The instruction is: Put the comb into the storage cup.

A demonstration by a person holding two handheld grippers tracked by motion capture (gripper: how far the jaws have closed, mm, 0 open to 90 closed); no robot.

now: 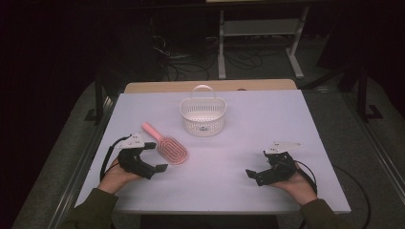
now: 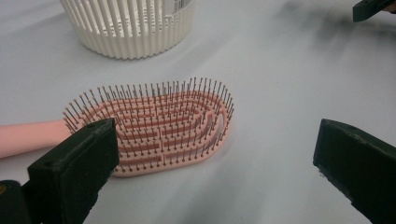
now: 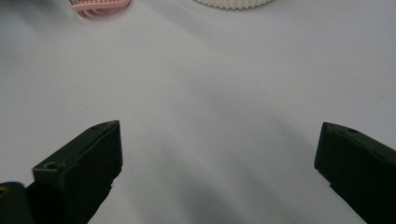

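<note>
While the pink hairbrush [image 2: 154,128] lies bristles-up on the table [image 1: 248,124], just ahead of the left hand-held gripper [image 1: 160,168], its handle runs away to that gripper's left. Both jaws stand wide apart, holding nothing. Beyond sits the white basket [image 1: 203,116]; the right hand-held gripper [image 1: 253,175], equally spread and empty, is well apart.

The left tool [image 1: 152,161] is resting near the worktop's left edge, its jaws gaping wide with nothing between them. The right tool [image 1: 254,176] is sitting toward the near right corner, jaws likewise spread apart.
</note>
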